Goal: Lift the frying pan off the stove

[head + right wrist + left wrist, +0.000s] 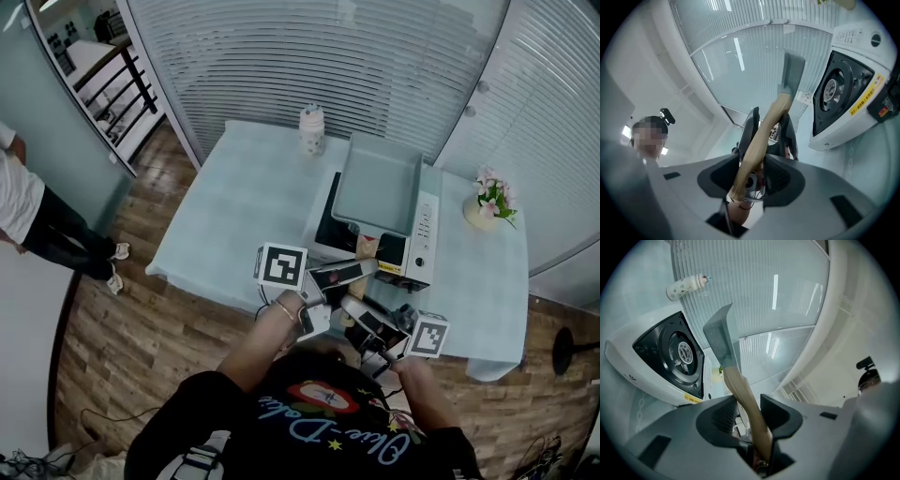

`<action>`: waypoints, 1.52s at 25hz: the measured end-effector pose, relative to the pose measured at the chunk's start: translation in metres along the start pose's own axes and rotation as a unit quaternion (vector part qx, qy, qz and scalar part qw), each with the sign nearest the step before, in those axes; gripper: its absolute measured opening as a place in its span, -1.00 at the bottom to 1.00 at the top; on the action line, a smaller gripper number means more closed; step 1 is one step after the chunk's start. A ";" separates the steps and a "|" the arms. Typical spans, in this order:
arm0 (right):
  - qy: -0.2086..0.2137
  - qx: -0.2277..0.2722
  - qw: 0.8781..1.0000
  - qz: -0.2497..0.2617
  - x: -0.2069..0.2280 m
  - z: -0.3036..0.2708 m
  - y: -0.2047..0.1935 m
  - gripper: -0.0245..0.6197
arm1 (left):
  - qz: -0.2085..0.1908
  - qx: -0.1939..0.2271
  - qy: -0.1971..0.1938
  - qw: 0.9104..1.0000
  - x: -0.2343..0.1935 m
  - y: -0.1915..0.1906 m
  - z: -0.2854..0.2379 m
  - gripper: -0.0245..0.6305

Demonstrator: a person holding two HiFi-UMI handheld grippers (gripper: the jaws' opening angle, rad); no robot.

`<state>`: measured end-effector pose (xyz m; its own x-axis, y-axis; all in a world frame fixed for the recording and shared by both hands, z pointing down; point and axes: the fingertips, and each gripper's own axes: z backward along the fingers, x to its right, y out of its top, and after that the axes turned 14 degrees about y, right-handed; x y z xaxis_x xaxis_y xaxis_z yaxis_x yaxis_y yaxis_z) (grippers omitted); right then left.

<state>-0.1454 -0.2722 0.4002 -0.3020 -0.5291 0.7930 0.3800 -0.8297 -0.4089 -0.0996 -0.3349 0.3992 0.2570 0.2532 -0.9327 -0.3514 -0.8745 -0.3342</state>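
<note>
Both grippers share the pan's wooden handle (743,397). The left gripper (747,405) has its jaws clamped on the handle farther up. The right gripper (753,163) is clamped nearer the handle's end. The square grey pan (380,183) hangs in the air above the white stove (424,234), whose black burner (677,352) lies bare. The stove stands on the pale blue worktop (234,216), with a bottle (311,129) behind it.

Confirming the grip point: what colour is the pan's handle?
Light tan, like wood; the handle shows best in the left gripper view.
</note>
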 end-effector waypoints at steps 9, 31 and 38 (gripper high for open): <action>0.006 -0.004 1.000 0.013 -0.014 -0.001 0.001 -0.42 | -0.016 0.007 -0.005 1.000 0.015 -0.002 0.001 -0.50; 0.008 -0.002 1.000 0.011 -0.021 0.000 -0.006 -0.42 | -0.010 0.009 -0.005 1.000 0.021 -0.010 0.005 -0.50; 0.010 0.001 1.000 0.006 -0.021 0.000 -0.006 -0.42 | -0.012 0.010 0.001 1.000 0.018 -0.010 0.005 -0.50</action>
<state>-0.1409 -0.2562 0.3859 -0.3139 -0.5431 0.7788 0.3866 -0.8223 -0.4176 -0.0959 -0.3196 0.3847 0.2666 0.2727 -0.9244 -0.3638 -0.8597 -0.3586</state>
